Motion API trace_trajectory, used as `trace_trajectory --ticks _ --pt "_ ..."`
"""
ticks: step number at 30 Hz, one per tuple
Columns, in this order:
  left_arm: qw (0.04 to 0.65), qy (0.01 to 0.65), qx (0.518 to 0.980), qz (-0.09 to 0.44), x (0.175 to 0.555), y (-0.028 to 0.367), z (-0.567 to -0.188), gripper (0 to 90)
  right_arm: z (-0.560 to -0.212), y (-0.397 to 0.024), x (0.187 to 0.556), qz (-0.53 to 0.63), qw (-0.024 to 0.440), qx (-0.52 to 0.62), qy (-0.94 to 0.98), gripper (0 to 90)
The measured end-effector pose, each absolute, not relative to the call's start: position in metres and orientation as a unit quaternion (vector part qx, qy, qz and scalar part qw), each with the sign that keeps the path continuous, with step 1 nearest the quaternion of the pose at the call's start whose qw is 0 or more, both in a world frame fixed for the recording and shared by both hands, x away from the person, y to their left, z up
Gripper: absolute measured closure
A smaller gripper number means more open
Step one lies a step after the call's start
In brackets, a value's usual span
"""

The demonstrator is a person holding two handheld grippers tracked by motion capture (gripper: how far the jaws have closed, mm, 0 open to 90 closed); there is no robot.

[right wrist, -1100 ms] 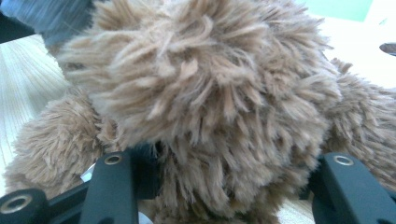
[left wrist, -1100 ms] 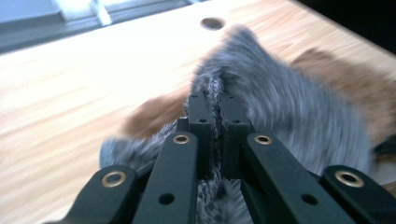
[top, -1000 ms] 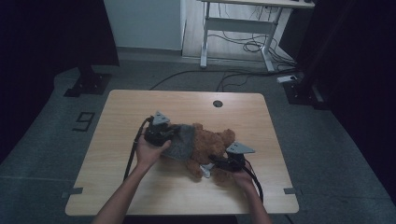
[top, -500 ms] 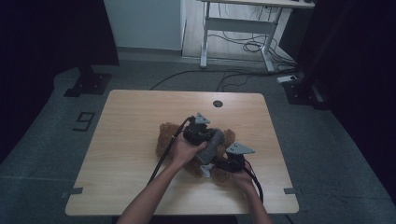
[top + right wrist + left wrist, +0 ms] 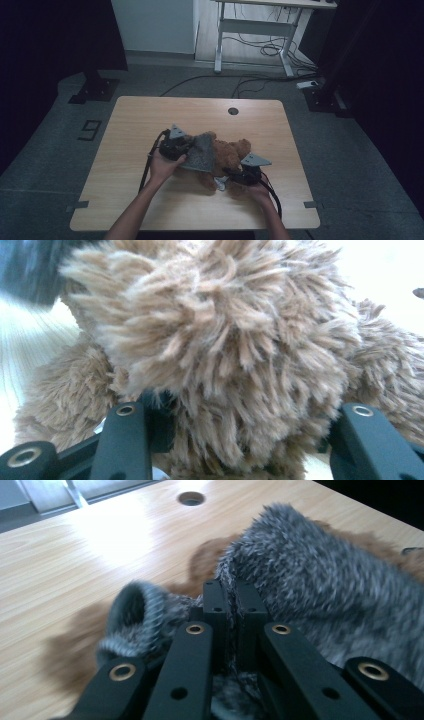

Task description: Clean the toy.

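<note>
Left gripper [image 5: 186,152] clamped on grey knit garment [image 5: 202,154] | right gripper [image 5: 235,176] gripped brown teddy bear [image 5: 227,156], jaws closing | garment lay over bear

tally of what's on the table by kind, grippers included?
Brown teddy bear: 1
Grey fuzzy knit garment: 1
Hand-held grippers: 2, the left gripper and the right gripper
Total: 4
</note>
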State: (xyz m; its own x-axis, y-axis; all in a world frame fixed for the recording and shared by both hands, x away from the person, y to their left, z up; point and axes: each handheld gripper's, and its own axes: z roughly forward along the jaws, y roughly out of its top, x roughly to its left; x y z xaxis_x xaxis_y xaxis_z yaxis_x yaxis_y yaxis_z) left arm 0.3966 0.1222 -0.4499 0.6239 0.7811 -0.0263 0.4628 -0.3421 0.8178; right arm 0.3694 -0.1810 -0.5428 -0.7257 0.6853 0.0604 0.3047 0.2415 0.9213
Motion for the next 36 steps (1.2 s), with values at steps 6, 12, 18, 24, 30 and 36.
trace_trajectory --ticks 6,12,18,24,30,36 --pt "0.428 0.429 0.772 0.193 0.392 0.165 -0.46 85.5 -0.543 -0.181 0.37 0.525 0.18 0.321 0.767 46.7" --pt "0.399 0.476 0.767 0.16 0.395 0.196 -0.491 85.6 -0.543 -0.181 0.374 0.525 0.177 0.327 0.766 47.3" --pt "0.377 0.489 0.776 0.134 0.402 0.2 -0.509 85.5 -0.541 -0.182 0.381 0.524 0.171 0.33 0.766 47.3" --pt "0.414 0.453 0.771 0.17 0.396 0.196 -0.463 85.1 -0.541 -0.183 0.383 0.524 0.169 0.332 0.766 47.3" --pt "0.413 0.404 0.788 0.211 0.41 0.153 -0.419 85.0 -0.537 -0.182 0.389 0.511 0.185 0.315 0.778 47.3" --pt "0.401 0.419 0.795 0.177 0.452 0.126 -0.42 84.8 -0.538 -0.182 0.404 0.515 0.184 0.324 0.772 47.6"
